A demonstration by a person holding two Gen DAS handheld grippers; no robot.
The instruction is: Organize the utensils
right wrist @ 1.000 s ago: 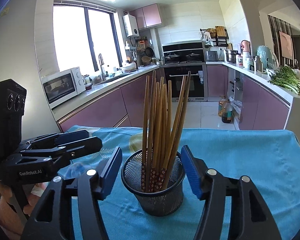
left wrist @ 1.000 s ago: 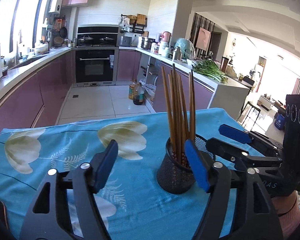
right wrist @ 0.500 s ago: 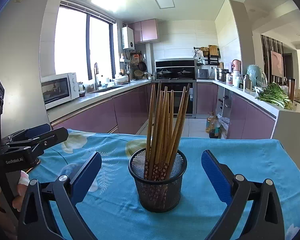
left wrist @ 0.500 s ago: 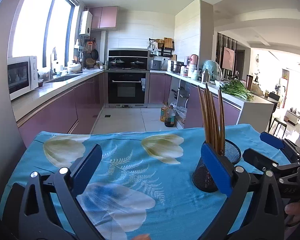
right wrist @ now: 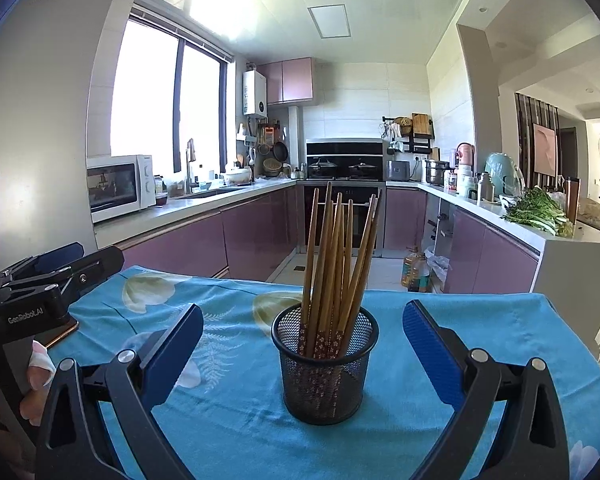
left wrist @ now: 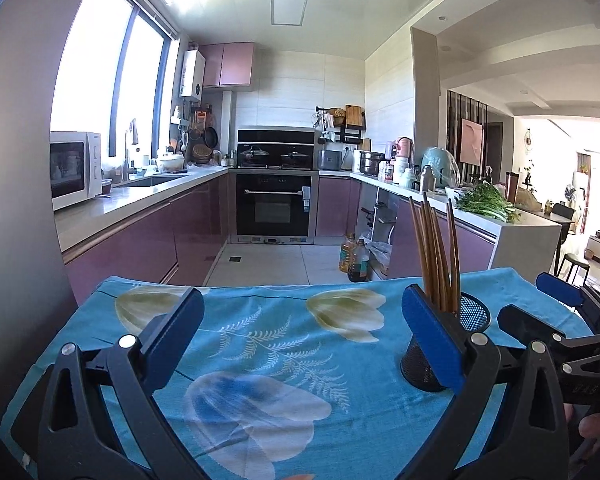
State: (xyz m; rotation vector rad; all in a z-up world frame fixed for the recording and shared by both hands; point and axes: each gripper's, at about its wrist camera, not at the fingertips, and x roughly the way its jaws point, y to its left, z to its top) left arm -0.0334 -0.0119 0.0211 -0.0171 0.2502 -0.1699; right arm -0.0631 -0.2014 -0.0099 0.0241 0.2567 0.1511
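Note:
A black mesh cup (right wrist: 326, 372) stands upright on the blue flowered tablecloth (right wrist: 236, 412), with several wooden chopsticks (right wrist: 332, 264) standing in it. My right gripper (right wrist: 302, 354) is open and empty, its blue pads wide apart on either side of the cup and a little nearer than it. My left gripper (left wrist: 302, 346) is open and empty over the cloth, left of the cup (left wrist: 446, 348). The chopsticks (left wrist: 436, 256) rise behind its right pad. Each gripper shows in the other's view: the right one (left wrist: 560, 320) and the left one (right wrist: 52, 276).
The table's far edge (left wrist: 260, 285) drops to a tiled kitchen floor. Purple cabinets and counters run along both sides, with an oven (left wrist: 274, 204) at the back. Oil bottles (left wrist: 354, 258) stand on the floor beyond the table. A phone (right wrist: 62, 332) lies at the left table edge.
Both grippers have opened wider and pulled back from the cup. The left one has swung left, so the cup now sits at its right pad.

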